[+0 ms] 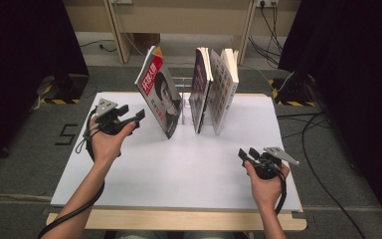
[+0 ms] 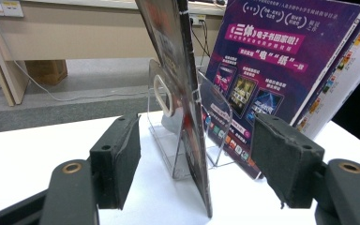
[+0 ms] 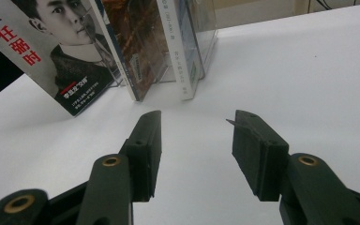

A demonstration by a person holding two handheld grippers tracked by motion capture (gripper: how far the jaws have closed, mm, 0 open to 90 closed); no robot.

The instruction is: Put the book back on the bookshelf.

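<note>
Three books stand in a clear acrylic stand (image 1: pixel 186 107) at the back middle of the white board (image 1: pixel 179 164). The left one, a book with a portrait cover (image 1: pixel 160 94), leans left out of the stand. Beside it are a purple book (image 1: pixel 199 87) and a pale book (image 1: pixel 225 89). My left gripper (image 1: pixel 132 117) is open just left of the portrait book. In the left gripper view the portrait book's edge (image 2: pixel 187 117) lines up between the wide jaws of the left gripper (image 2: pixel 194 159), untouched. My right gripper (image 1: pixel 248 153) rests open near the front right, and the right gripper (image 3: pixel 197 126) holds nothing.
The board lies on a wooden table (image 1: pixel 179 221) over grey floor. Black curtains hang at both sides, and cables (image 1: pixel 318 149) run along the floor at the right. Bare white board lies between the two hands.
</note>
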